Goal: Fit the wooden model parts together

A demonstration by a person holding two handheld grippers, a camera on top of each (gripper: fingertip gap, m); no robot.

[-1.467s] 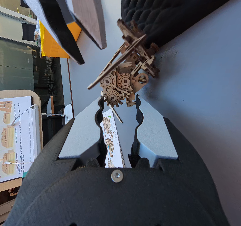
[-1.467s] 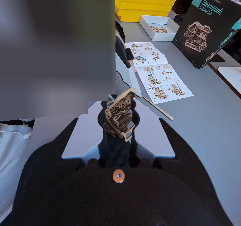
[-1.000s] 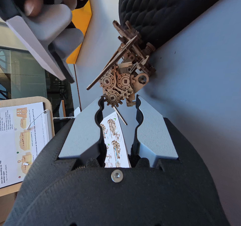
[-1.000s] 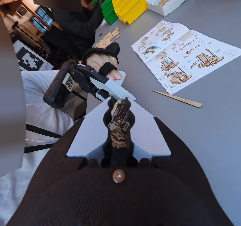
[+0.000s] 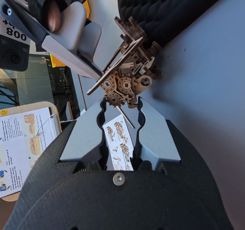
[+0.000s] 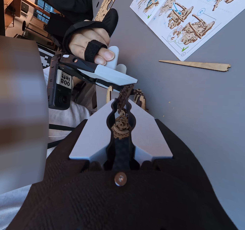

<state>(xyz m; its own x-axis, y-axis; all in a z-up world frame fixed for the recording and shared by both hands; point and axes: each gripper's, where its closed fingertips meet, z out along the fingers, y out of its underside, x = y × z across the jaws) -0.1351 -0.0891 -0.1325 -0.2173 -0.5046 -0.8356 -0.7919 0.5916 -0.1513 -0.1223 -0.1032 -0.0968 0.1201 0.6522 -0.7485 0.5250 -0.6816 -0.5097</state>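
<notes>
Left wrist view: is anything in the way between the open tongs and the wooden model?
Nothing visible. The wooden model sits right at the tips of the open tongs. The stick and booklet lie on the table behind it. Another pair of tongs touches the model's upper left side, not in between.

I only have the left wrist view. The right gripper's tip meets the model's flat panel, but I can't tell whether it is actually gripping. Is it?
Observer: Yes. In the right wrist view the right gripper has its fingers shut on a dark edge of the model.
Operator: Is anything else between those fingers?
Observer: A round gear of the model sits farther back, in the wider gap between them.
Operator: Are there spare parts that I can't see?
Observer: A wooden sheet lies on the table, beyond the hand that holds your gripper.
</notes>
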